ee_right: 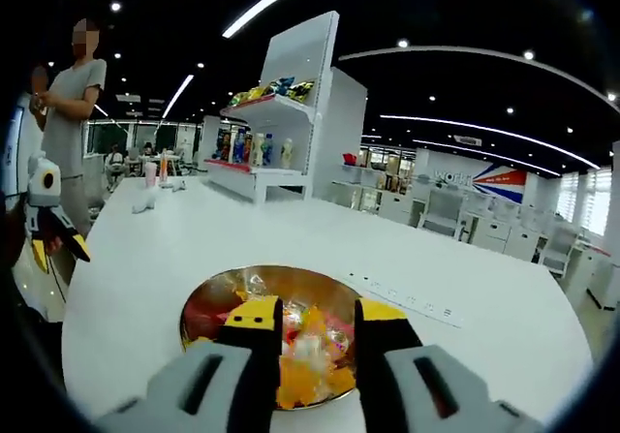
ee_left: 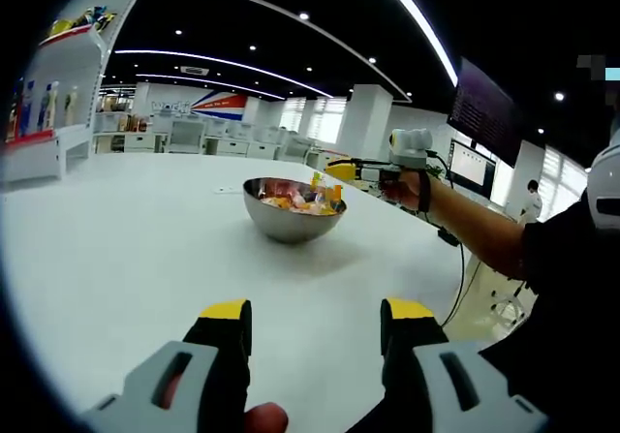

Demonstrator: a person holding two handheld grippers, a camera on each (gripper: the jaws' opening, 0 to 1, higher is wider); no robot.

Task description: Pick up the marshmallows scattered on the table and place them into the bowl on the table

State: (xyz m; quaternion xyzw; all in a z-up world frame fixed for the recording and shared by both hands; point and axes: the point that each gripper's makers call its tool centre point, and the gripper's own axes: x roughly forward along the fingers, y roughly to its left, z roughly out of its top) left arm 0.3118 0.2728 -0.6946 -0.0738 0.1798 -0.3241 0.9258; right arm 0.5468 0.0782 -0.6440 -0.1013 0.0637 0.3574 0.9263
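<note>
A round metal bowl (ee_left: pixel 293 210) stands on the white table (ee_left: pixel 116 249), past the middle of it in the left gripper view and well ahead of the left gripper (ee_left: pixel 315 319). Its polished outside mirrors the tabletop. Inside lie the marshmallows (ee_left: pixel 300 199), a heap of yellow, orange, pink and white pieces that rises just above the rim. In the right gripper view the bowl (ee_right: pixel 208 302) sits directly under the camera, and its marshmallows (ee_right: pixel 310 351) show between and around the right gripper (ee_right: pixel 318 319), some apparently in clear wrappers, though blur makes this uncertain.

The left gripper's yellow-tipped black jaws stand wide apart over bare table, with nothing between them. The right gripper's jaws are parted by a narrower gap above the heap; no piece is seen pinched between them. In the left gripper view the right gripper (ee_left: pixel 341 170) is held in a hand (ee_left: pixel 402 189) just above the far rim of the bowl, on a dark-sleeved arm. In the right gripper view the left gripper (ee_right: pixel 53 231) appears at the left edge, beyond the table's border.

Behind the table, white shelves (ee_right: pixel 266 138) carry bottles and packets whose labels are too small to read. A far wall sign (ee_right: pixel 455 177) seems to begin "WOR"; the rest is illegible. A person in a grey shirt (ee_right: pixel 73 104) stands at the left.
</note>
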